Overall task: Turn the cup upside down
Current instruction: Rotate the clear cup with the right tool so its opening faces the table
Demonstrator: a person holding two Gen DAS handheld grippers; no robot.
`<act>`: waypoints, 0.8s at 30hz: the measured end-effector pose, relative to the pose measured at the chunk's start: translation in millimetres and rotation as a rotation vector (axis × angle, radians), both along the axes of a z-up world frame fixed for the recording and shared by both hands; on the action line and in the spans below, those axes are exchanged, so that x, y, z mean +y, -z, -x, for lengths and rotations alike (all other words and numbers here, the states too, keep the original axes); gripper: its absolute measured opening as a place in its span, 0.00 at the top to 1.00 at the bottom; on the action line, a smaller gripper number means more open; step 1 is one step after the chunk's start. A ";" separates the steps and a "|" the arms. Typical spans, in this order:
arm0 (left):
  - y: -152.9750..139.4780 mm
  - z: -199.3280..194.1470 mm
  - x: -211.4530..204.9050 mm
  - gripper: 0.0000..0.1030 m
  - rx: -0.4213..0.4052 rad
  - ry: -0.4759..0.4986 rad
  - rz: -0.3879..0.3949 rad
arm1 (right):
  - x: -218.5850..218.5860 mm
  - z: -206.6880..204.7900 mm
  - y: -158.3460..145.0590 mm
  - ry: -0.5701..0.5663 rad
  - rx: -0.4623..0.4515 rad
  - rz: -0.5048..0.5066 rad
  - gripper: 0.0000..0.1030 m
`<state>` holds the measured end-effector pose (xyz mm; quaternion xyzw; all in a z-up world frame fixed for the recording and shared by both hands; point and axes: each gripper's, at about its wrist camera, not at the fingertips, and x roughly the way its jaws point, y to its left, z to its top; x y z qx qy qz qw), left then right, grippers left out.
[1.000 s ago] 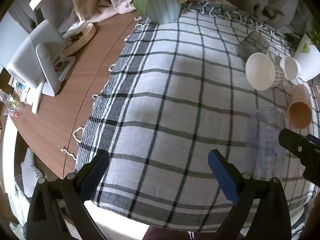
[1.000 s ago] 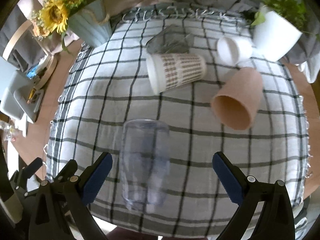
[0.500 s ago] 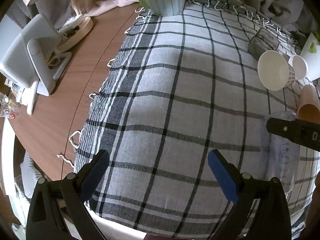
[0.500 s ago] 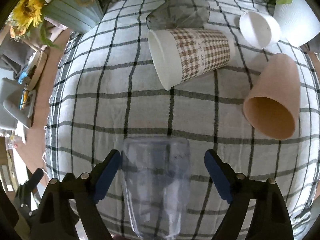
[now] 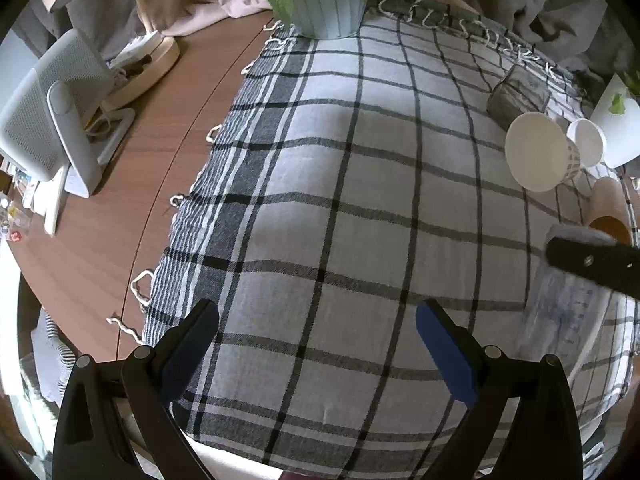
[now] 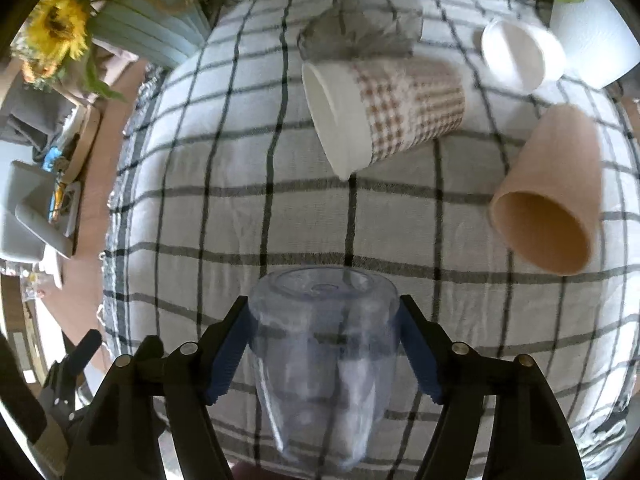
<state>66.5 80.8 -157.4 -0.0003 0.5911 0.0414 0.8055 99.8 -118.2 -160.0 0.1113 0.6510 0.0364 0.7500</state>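
A clear plastic cup (image 6: 320,364) lies on its side on the checked cloth, its closed base pointing away from the right wrist camera. My right gripper (image 6: 322,316) is shut on it, the blue pads (image 6: 418,354) pressing both sides near the base. In the left wrist view the same cup (image 5: 568,312) shows at the far right with a black finger of the right gripper (image 5: 592,264) across it. My left gripper (image 5: 316,336) is open and empty, low over the near part of the cloth, to the left of the cup.
A houndstooth paper cup (image 6: 380,108), a peach cup (image 6: 548,196) and a small white cup (image 6: 516,56) lie on their sides beyond. A grey crumpled cup (image 6: 356,36), a white plant pot (image 6: 592,20), a sunflower vase (image 5: 328,0) and a white fan (image 5: 52,116) stand around the cloth (image 5: 320,184).
My right gripper moved forward over the clear cup and closed from wide open onto its sides. My left gripper stayed open and drifted slightly.
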 end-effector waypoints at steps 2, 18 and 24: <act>-2.5 -0.5 -1.8 0.02 -0.009 0.006 0.006 | -1.7 1.7 -14.4 0.011 -0.046 0.014 0.30; -15.3 0.4 -2.5 0.02 -0.054 0.025 0.020 | -7.5 9.4 -51.3 0.064 -0.234 0.132 0.31; -14.7 0.7 2.2 0.02 -0.053 0.000 0.032 | 0.8 18.7 -50.3 0.044 -0.230 0.158 0.31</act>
